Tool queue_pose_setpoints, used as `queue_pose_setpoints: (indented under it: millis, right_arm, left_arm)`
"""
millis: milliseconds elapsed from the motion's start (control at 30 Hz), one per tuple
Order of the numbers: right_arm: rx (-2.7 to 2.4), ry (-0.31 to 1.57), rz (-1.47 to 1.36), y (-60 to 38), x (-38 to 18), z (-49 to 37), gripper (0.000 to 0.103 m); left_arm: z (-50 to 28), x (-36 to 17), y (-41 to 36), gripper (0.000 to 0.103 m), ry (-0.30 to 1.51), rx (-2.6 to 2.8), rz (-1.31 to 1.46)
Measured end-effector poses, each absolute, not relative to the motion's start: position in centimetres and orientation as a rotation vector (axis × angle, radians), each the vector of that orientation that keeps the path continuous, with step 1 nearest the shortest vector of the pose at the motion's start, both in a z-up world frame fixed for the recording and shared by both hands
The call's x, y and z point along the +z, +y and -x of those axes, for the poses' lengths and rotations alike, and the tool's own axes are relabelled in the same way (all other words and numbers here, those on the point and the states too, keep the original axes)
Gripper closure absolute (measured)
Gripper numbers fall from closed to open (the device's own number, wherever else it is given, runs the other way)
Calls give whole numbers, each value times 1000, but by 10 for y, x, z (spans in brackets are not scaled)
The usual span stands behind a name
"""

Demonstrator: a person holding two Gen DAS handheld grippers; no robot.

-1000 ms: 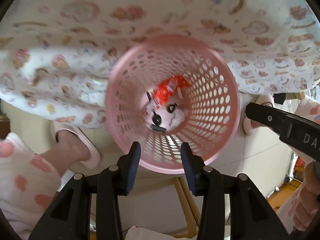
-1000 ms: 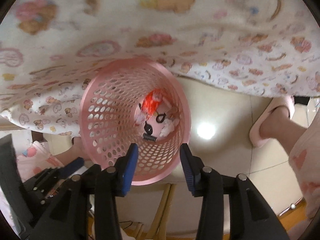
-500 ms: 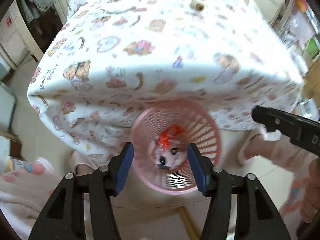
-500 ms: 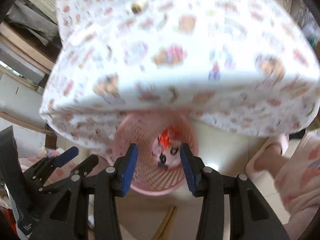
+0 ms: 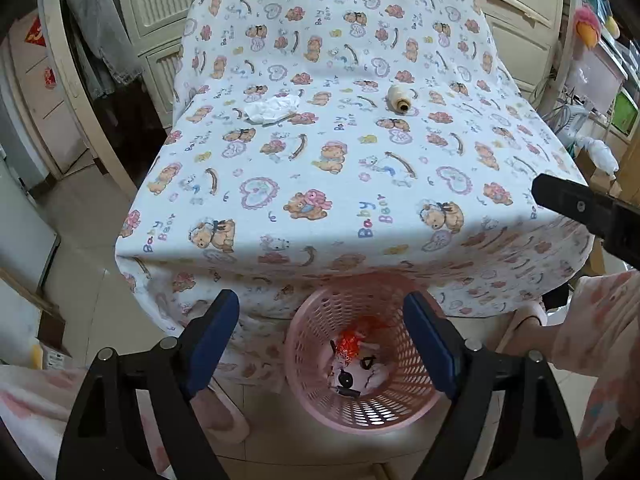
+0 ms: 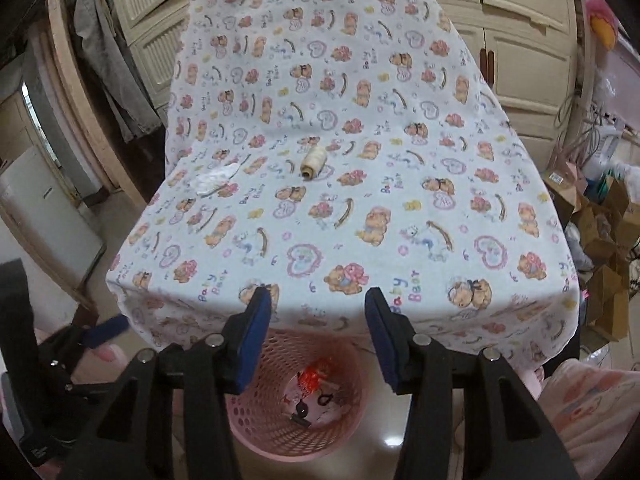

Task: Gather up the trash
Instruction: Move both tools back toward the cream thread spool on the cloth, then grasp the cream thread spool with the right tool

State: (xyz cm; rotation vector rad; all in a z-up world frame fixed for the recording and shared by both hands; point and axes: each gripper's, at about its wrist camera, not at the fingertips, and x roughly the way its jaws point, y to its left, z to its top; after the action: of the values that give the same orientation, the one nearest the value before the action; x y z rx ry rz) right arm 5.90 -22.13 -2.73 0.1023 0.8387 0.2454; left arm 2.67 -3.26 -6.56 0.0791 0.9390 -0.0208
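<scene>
A pink perforated basket (image 5: 404, 400) (image 6: 256, 428) stands on the floor below the table's near edge, with red and white scraps (image 5: 352, 350) (image 6: 314, 376) inside. On the bear-print tablecloth (image 5: 344, 152) (image 6: 340, 208) lie a crumpled white tissue (image 5: 272, 108) (image 6: 214, 178) and a cream thread spool (image 5: 398, 98) (image 6: 312, 162). My left gripper (image 5: 322, 336) hovers above the basket, its jaws opening, nothing between them. My right gripper (image 6: 316, 336) hangs over the table's front edge, its jaws opening and empty too.
Cream cabinet doors (image 6: 520, 40) line the back wall. Clothes (image 5: 100, 40) hang at the left. Cardboard boxes (image 6: 604, 240) are stacked at the right. A person's slippered foot (image 5: 220, 416) and patterned sleeve (image 5: 592, 320) stand close to the basket.
Both grippers have risen and tilted up from looking into the basket, so the tabletop now shows. The left jaws have spread much wider; the right jaws a little.
</scene>
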Motion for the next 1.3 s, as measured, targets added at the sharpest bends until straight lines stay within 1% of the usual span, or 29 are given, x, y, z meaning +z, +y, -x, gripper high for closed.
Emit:
queue_pose_setpoints:
  millis: [100,300,400,500,733,967,1200,1300]
  right_arm:
    - [255,836,-98,-220,-27,-58,57]
    - [239,809,-77,-222,-25,-56,57]
    - [245,796,-95,-225,-22,-60,57]
    - [250,786,-103,-226,-19,-65,62]
    - [338,798,-100,-210,-5,-103,78]
    - [352,824,-49,-192,-3,-161,79]
    - [285,930,-58,-171,-41,-220,79]
    - [248,940,-53,-167,-54,-230,79]
  left_arm:
    - [-28,-67,-32,20,949,-39,-53]
    - [-27,-63,-30,19,912,3,-73]
    - [-30,-61,-22,19,903,-20,-2]
    - [-35,-55,-13,19,865,12,46]
    - [-45,-49,3,19,792,95,80]
    - [-55,-59,7,19,820,103,94]
    - [-56,-58,18,19,817,120,137]
    - [-56,-59,21,19,824,121,151]
